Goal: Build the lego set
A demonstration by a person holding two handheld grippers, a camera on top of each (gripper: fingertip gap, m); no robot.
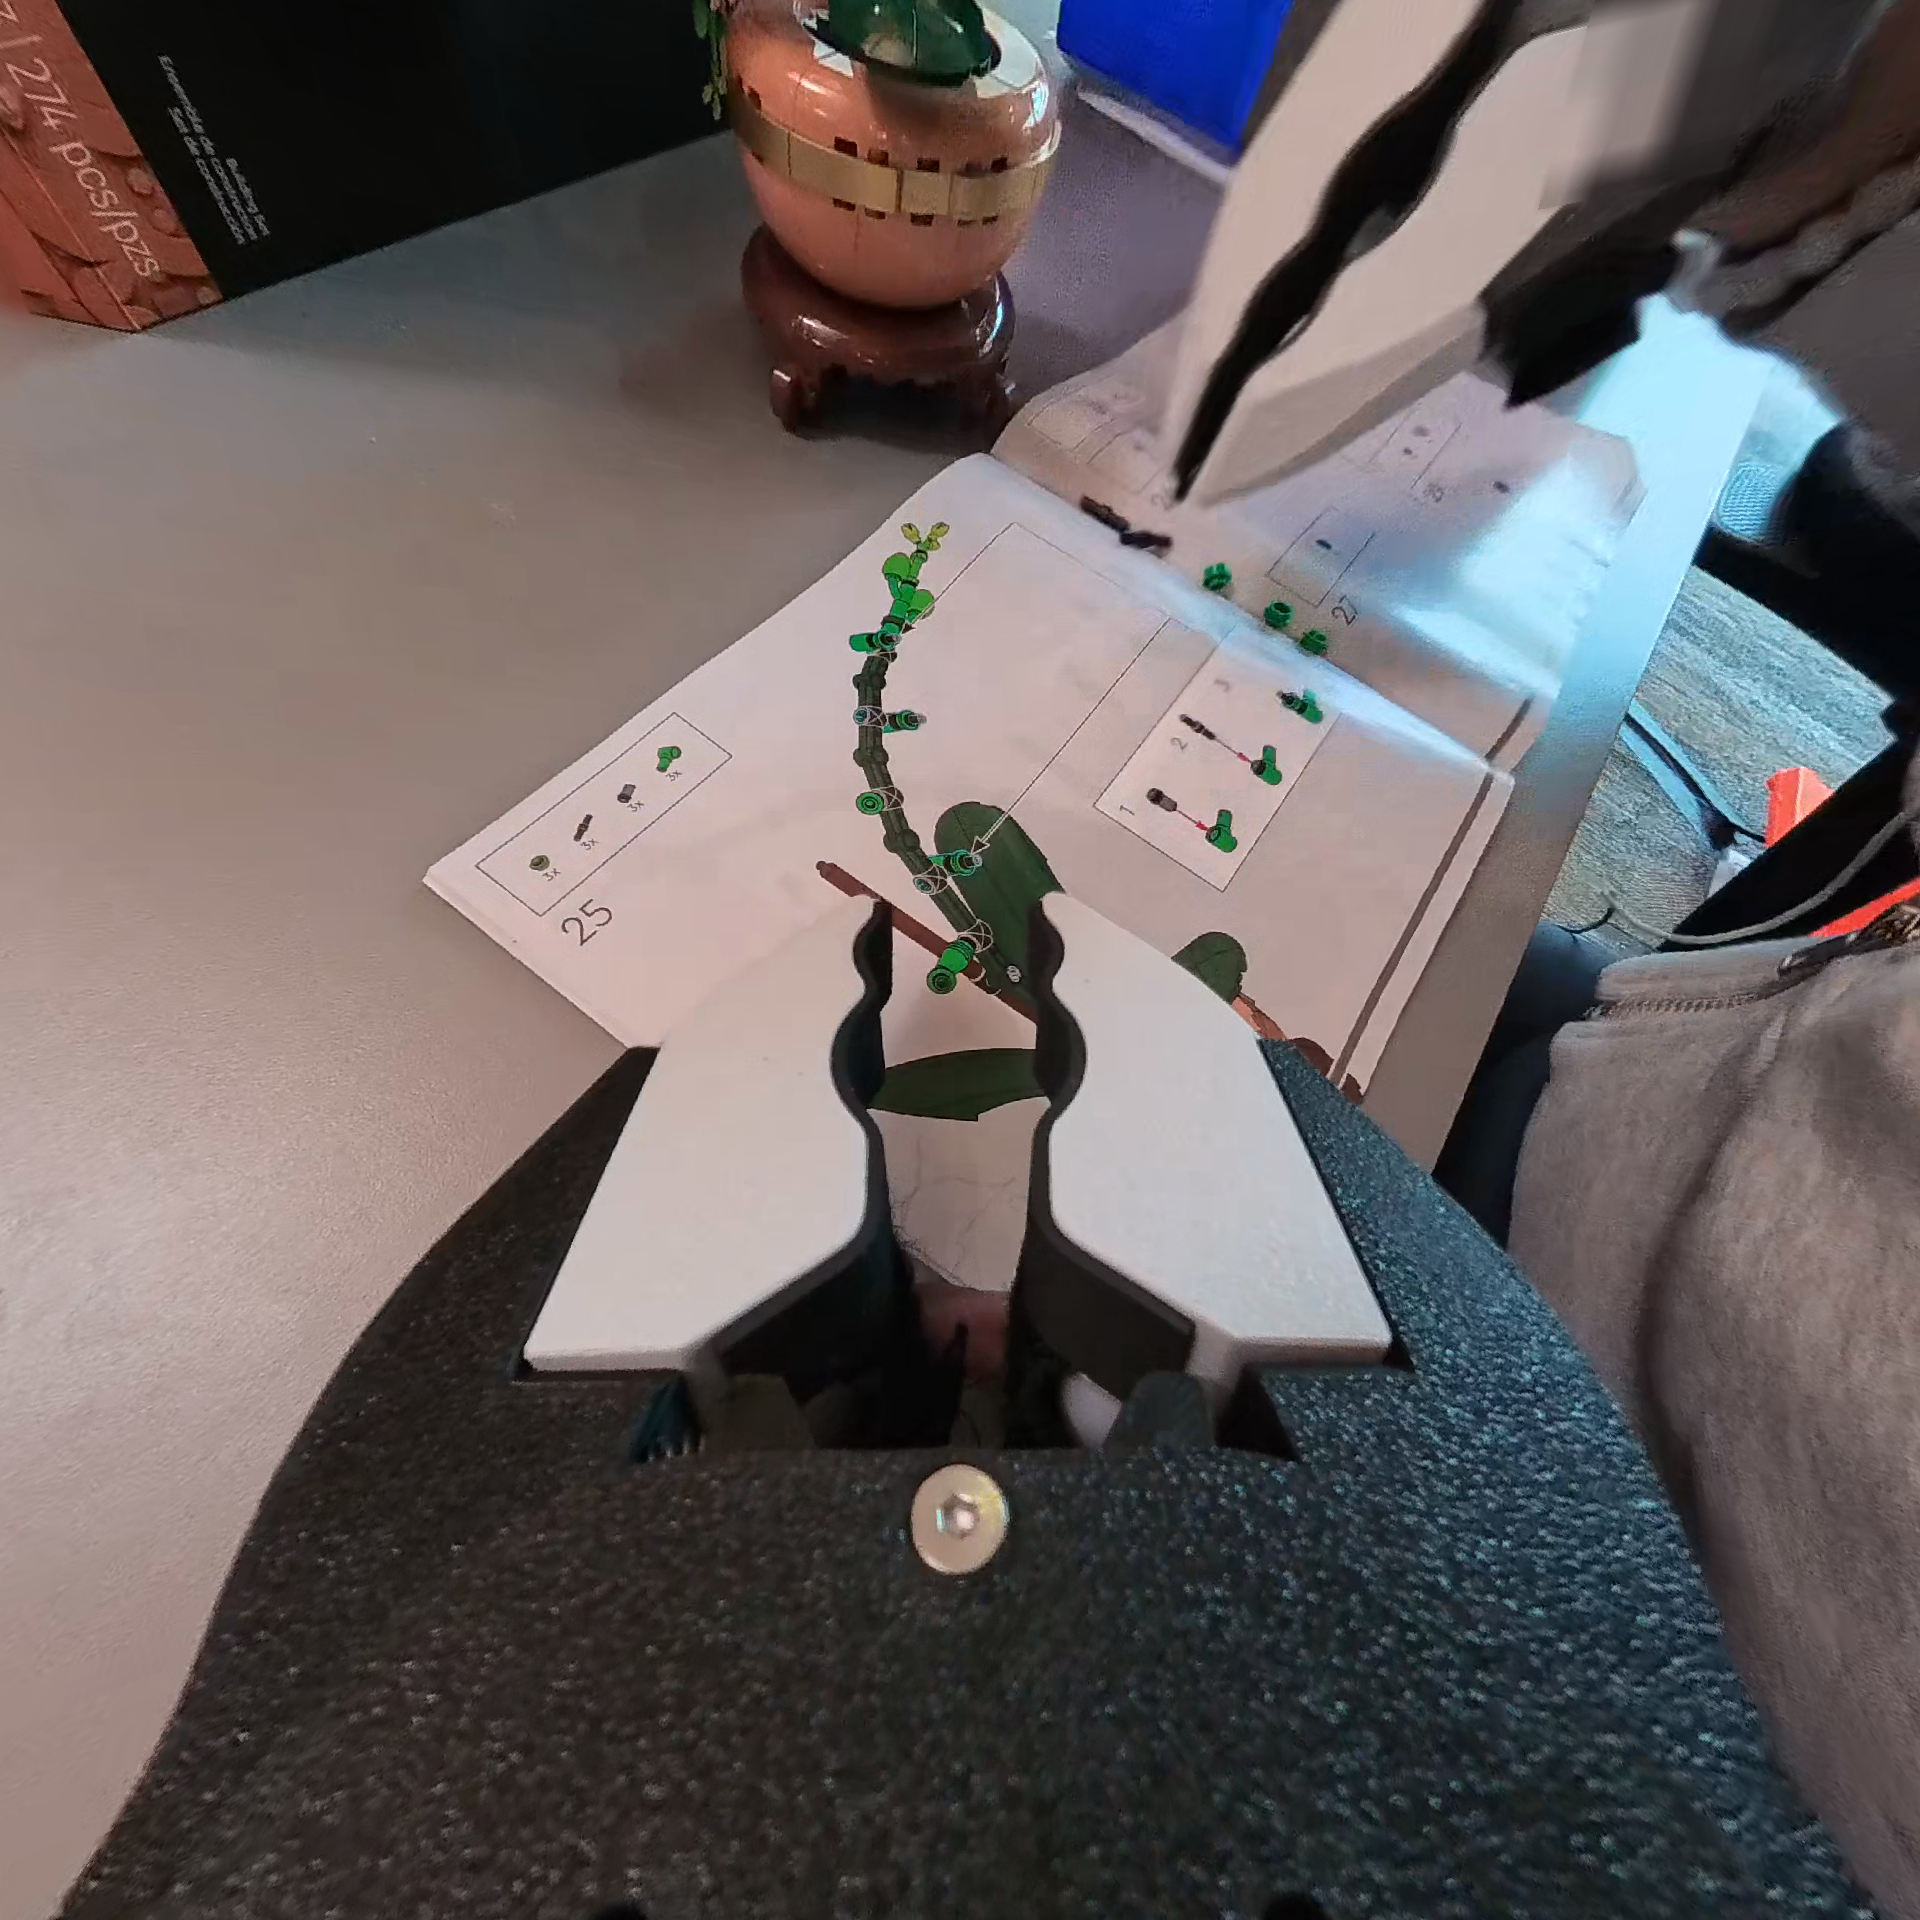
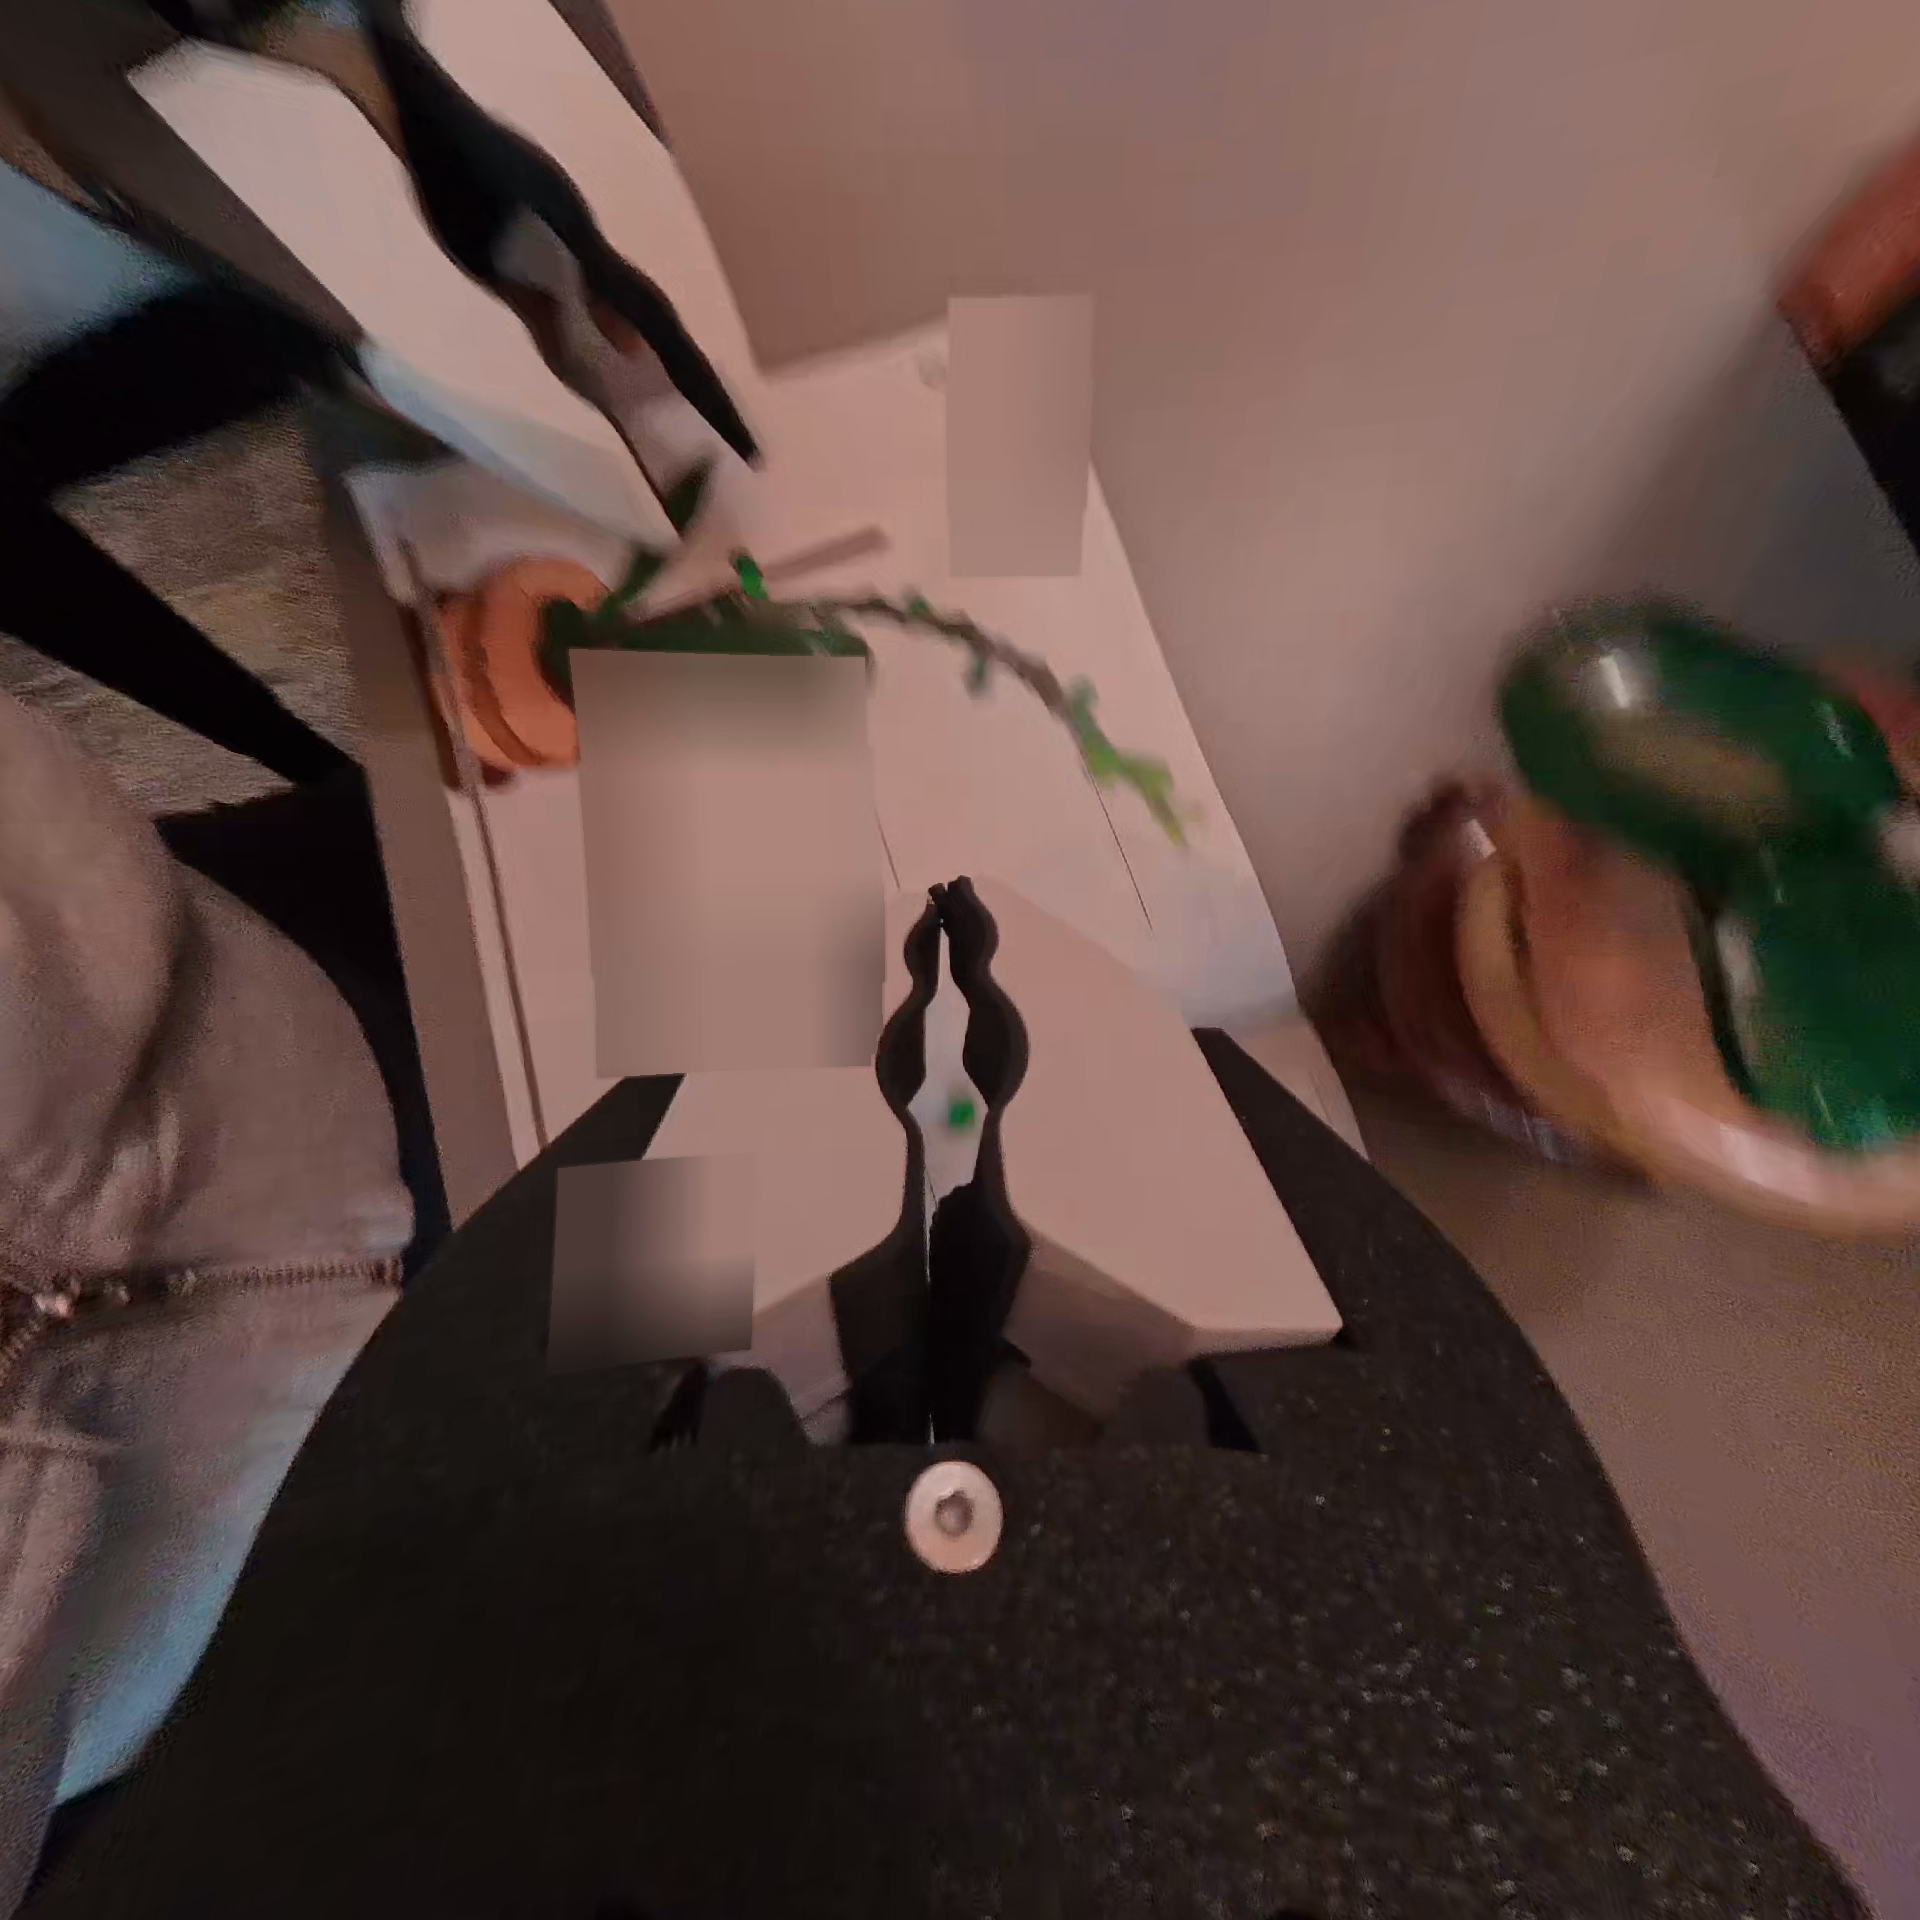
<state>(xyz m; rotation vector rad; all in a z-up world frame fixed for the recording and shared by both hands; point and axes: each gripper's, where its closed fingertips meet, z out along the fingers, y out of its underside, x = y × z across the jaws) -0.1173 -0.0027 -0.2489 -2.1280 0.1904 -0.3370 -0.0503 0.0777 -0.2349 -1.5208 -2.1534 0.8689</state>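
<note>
Left hand-held gripper [image 1: 966,935] hovers, fingers apart and bare, over the open white paper instruction booklet [image 1: 727,831] on the grey surface [image 1: 260,623]; right hand-held gripper [image 2: 951,891], fingertips together, is near small green plastic studs [image 1: 1278,613].

Grey table [image 1: 260,623] with open booklet [image 1: 727,831]; brick-built vase [image 1: 894,197]; box [image 1: 135,156]

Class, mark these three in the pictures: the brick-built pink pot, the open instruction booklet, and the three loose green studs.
Pink pot [image 1: 894,208], left wrist view, on its rounded belly.
Instruction booklet [image 1: 727,831], left wrist view, on the bare left page.
Green studs [image 1: 1278,613], left wrist view, on the middle stud.
</note>
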